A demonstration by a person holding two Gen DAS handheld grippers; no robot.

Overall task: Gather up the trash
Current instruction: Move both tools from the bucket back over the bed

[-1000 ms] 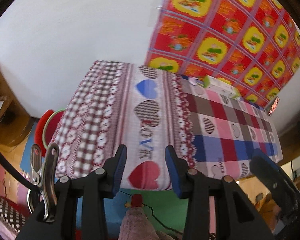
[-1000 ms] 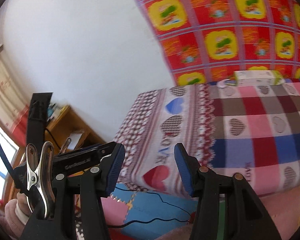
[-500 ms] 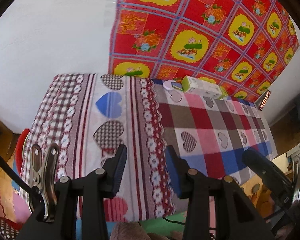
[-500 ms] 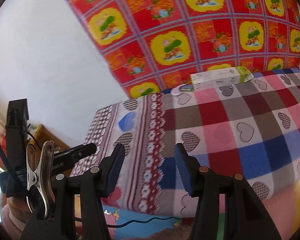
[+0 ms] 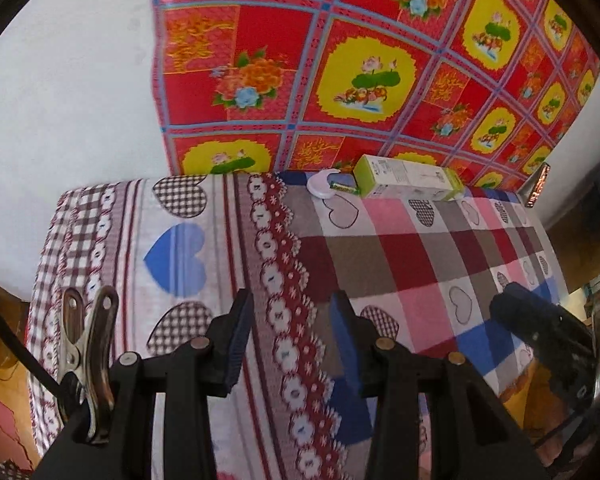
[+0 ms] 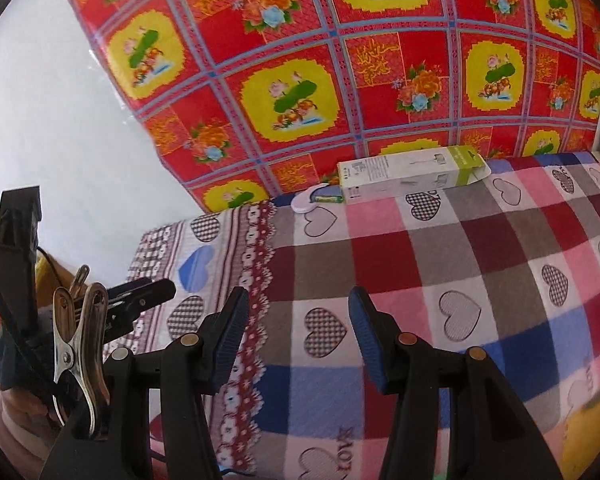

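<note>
Both grippers over the near edge of the worktop [image 6: 380,264], which is covered in a heart-and-check cloth [image 5: 380,248]. Left gripper [image 5: 290,332]: jaws parted, nothing between the pads, only cloth showing through the gap. Right gripper [image 6: 296,332]: same, jaws released and a bit wider, empty. Each shows at the edge of the other's view, so they sit side by side, both tilted down toward the surface; reads as an approach, no contact with anything yet. Mid worktop is bare cloth. The trash is all at the far edge, against the red floral wall hanging [image 6: 340,60]: a long white-and-green carton [image 6: 412,176] lying on its side, parallel to the wall; at its left end a small green battery-like item [image 6: 329,199] sitting on or against a flat white round lid-like piece [image 6: 306,202]. Can't tell whether the battery rests on the disc or just touches it. Judgement: carton is the easy grab, across its narrow width; small green bit needs a tighter pinch. Carton looks light and probably empty, so it may skid toward the wall if nudged. No bin visible in either view.
</note>
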